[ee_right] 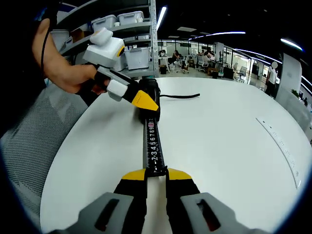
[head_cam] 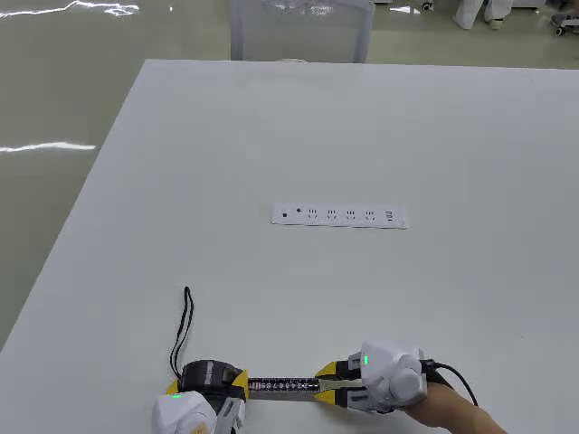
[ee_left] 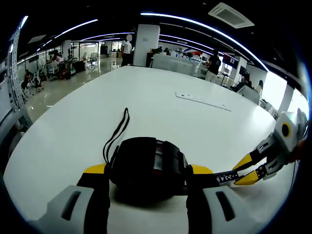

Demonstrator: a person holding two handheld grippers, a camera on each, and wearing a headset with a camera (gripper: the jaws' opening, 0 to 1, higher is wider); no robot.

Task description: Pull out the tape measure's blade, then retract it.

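Black tape (head_cam: 210,374) sits on the white table (head_cam: 317,136), close to the near edge and left of the middle in head view. L gripper (head_cam: 206,384) comes in from the near side. Its 2 yellow-tipped jaws are closed round the tape's case, one on each side. L gripper view shows the case squeezed btw. them, w/ a red bit on top.

R gripper (head_cam: 324,383) is just to the right of the tape, tips pointing left at it. Its jaws are pinched tight on the end of the blade (head_cam: 282,387). The blade is out a short way. It runs straight from the case to R gripper, low over the table; can't tell if it touches. In R gripper view small numbers run along the blade (ee_right: 152,146), & the tape is at its far end w/ L gripper (ee_right: 146,97) on it. A hand (ee_right: 78,73) holds L gripper there.

A thin black cord (head_cam: 184,324) is fixed to the tape & lies flat in a long loop, going away across the table.

A flat white strip (head_cam: 340,216) w/ sockets lies near the table's middle, well apart from the tape. A grey chair (head_cam: 298,32) stands at the table's far edge.
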